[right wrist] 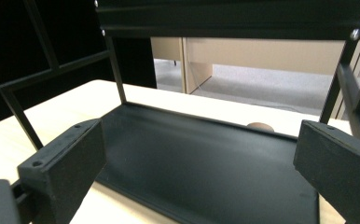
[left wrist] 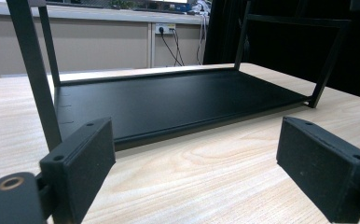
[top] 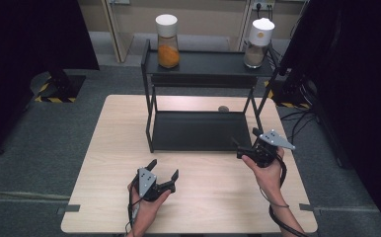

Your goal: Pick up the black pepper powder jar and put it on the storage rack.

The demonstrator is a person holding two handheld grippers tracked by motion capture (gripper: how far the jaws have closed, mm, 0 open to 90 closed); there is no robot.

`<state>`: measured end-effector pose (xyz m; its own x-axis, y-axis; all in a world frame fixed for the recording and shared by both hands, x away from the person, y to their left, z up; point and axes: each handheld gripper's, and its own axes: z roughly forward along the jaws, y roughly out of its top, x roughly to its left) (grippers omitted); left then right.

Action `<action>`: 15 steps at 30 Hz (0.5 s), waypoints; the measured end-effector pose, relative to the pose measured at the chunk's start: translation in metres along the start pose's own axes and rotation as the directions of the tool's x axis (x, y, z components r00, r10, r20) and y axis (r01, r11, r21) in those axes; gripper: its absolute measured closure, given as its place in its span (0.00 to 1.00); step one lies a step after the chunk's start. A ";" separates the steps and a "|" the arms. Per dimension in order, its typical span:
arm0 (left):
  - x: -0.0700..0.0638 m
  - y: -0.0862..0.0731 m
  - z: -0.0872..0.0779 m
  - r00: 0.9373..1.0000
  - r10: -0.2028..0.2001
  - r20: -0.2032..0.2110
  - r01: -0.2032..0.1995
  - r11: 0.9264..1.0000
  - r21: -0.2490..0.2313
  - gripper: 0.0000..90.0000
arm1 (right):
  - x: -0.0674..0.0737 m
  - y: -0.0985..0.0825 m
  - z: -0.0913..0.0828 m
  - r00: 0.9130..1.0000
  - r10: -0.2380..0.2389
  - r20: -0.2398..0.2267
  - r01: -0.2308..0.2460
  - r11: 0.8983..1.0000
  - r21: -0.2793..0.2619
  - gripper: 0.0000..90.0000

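Note:
A black two-tier rack stands at the back middle of the light wood table. On its top shelf are two white-lidded jars: one with orange contents at the left and one with brownish contents at the right. My left gripper is open and empty, held over the table in front of the rack's lower shelf. My right gripper is open and empty at the rack's front right corner, facing across the lower shelf. Both pairs of jaws stand wide apart in the gripper views.
A small brown round object lies on the table just behind the rack, also seen past the shelf's far edge. Grey carpet surrounds the table. Dark equipment stands at both sides, and wood cabinets line the back.

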<state>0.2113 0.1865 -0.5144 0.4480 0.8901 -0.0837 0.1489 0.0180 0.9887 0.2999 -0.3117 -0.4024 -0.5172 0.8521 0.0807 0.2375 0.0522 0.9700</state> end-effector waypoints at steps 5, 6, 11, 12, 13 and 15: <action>0.000 0.000 0.000 1.000 0.001 0.000 -0.001 1.000 -0.001 0.12 | 0.001 -0.009 0.001 1.000 0.001 -0.002 -0.001 1.000 0.018 0.03; 0.000 0.000 0.000 1.000 0.001 0.000 -0.001 1.000 -0.001 0.12 | 0.002 -0.011 0.001 1.000 0.003 -0.003 -0.003 1.000 0.021 0.03; 0.000 0.000 0.000 1.000 0.001 0.000 -0.001 1.000 -0.001 0.12 | 0.003 -0.019 0.001 1.000 0.006 -0.002 -0.006 0.999 0.034 0.03; 0.000 0.000 0.000 1.000 0.001 0.000 -0.001 1.000 -0.001 0.12 | 0.003 -0.021 0.001 1.000 0.005 -0.003 -0.005 0.999 0.034 0.03; 0.000 0.000 0.000 1.000 0.001 0.000 -0.001 1.000 -0.001 0.12 | 0.003 -0.022 0.001 1.000 0.006 -0.001 -0.006 0.999 0.037 0.03; 0.000 0.000 0.000 1.000 0.001 0.000 -0.001 1.000 -0.001 0.12 | 0.004 -0.026 0.001 1.000 0.004 0.001 -0.004 0.999 0.040 0.03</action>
<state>0.2111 0.1864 -0.5147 0.4482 0.8901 -0.0825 0.1471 0.0176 0.9890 0.2925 -0.3094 -0.4272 -0.5155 0.8528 0.0844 0.2724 0.0697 0.9596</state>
